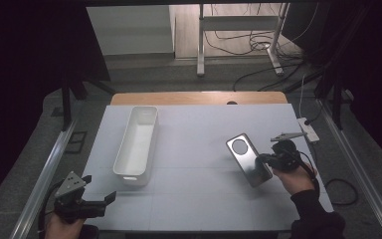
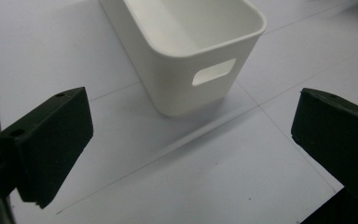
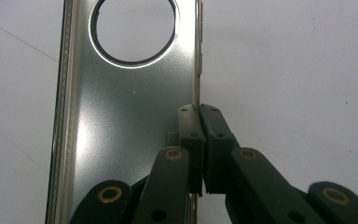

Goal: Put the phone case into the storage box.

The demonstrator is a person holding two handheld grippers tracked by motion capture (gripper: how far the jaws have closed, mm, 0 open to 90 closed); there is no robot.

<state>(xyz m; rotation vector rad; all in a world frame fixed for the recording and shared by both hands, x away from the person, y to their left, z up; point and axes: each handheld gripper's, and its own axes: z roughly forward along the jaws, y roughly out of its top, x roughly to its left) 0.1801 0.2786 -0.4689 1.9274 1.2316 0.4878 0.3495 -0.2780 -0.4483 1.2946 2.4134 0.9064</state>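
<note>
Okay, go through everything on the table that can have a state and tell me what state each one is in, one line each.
Grey metallic phone case with a round camera cutout: pinched by its edge, one end tilted up off the table.
White rectangular plastic bin with handle slots: upright, nothing inside.
Right gripper: fingers shut on the case's edge.
Left gripper: fingers wide open, holding nothing, near the bin's closest end.

White bin: far end cut off by top edge in left gripper view; inside floor partly hidden by near wall.
Metal plate: top and bottom ends cut off in right gripper view; clamped edge hidden behind jaws.
Small item at desk's right edge: too small to identify.
Left hand: cut off by bottom edge.
</note>
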